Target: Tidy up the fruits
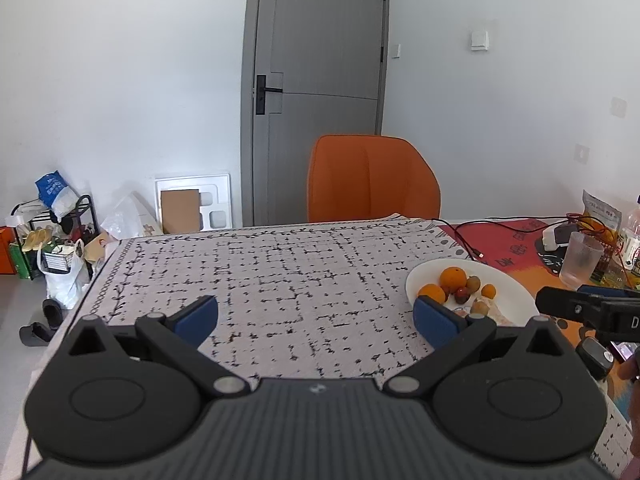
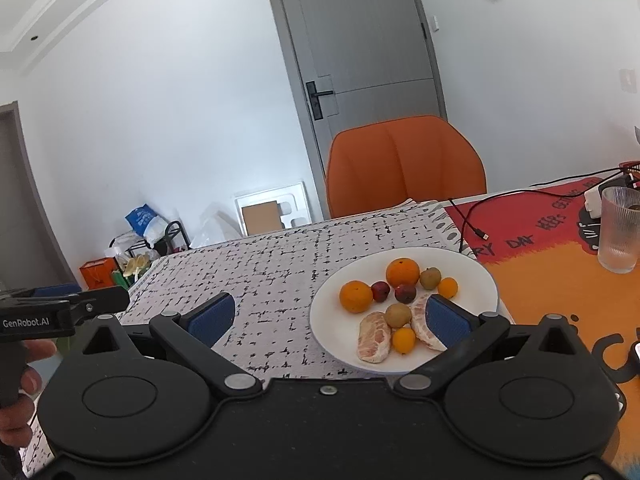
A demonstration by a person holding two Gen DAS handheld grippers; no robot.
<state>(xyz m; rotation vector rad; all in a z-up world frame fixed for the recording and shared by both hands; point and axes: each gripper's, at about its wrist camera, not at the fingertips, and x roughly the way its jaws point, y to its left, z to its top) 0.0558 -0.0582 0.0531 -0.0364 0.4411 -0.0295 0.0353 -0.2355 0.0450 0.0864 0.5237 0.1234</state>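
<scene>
A white plate (image 2: pixel 472 272) (image 1: pixel 508 280) on the patterned tablecloth holds several fruits: two oranges (image 2: pixel 402 273) (image 1: pixel 453 278), small dark red fruits (image 2: pixel 405 293), brownish round fruits (image 2: pixel 398 315), small kumquats (image 2: pixel 403 340) and two peeled pomelo segments (image 2: pixel 374 342). My right gripper (image 2: pixel 330 320) stands open above the plate's near left side, nothing between its blue pads. My left gripper (image 1: pixel 316 318) is open over bare tablecloth, left of the plate. The right gripper shows at the right edge of the left wrist view, the left gripper at the left edge of the right wrist view.
An orange chair (image 2: pixel 404 166) stands behind the table, before a grey door. A ribbed glass (image 2: pixel 620 230) and a black cable (image 2: pixel 472 216) lie on the red and orange mat to the right. Bags and a rack stand on the floor at the left.
</scene>
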